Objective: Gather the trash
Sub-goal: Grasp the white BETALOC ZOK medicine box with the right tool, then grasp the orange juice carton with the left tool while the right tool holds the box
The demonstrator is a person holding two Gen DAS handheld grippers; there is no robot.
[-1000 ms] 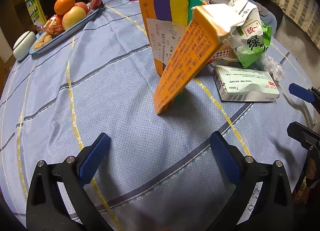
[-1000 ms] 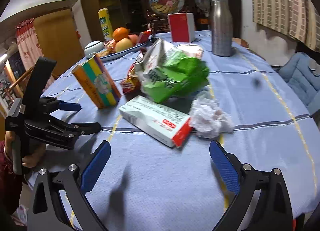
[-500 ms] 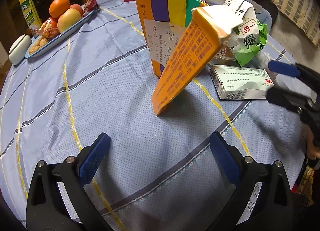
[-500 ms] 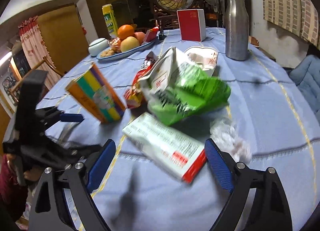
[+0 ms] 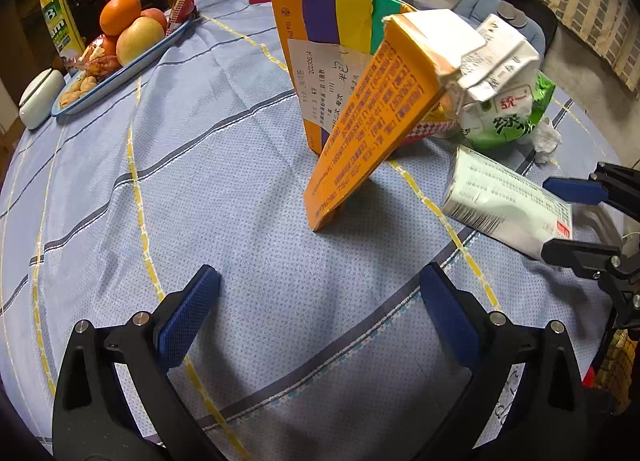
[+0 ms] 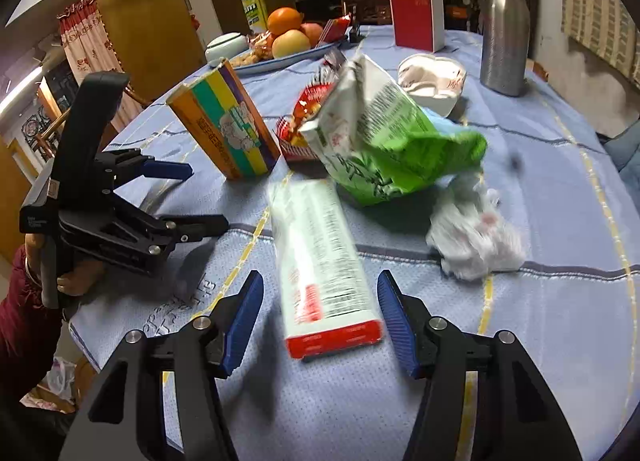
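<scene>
A white medicine box with a red end (image 6: 324, 265) lies on the blue tablecloth (image 6: 540, 341), its red end between my right gripper's (image 6: 320, 313) open fingers, small gaps on both sides. It also shows in the left wrist view (image 5: 508, 209), where the right gripper (image 5: 560, 217) straddles it. Behind it lie a crushed green-and-white carton (image 6: 388, 141), a crumpled tissue (image 6: 476, 237) and a red snack wrapper (image 6: 304, 121). A striped orange box (image 5: 360, 101) stands tilted ahead of my open, empty left gripper (image 5: 320, 317).
A fruit tray (image 5: 120, 61) with oranges and apples sits far left. A steel bottle (image 6: 504, 29), a red box (image 6: 416, 17) and a white dish (image 6: 432, 77) stand at the back. The table edge runs below the left gripper (image 6: 168, 197).
My right gripper has moved forward and down to straddle the medicine box, and its jaws have narrowed. The left gripper has barely moved.
</scene>
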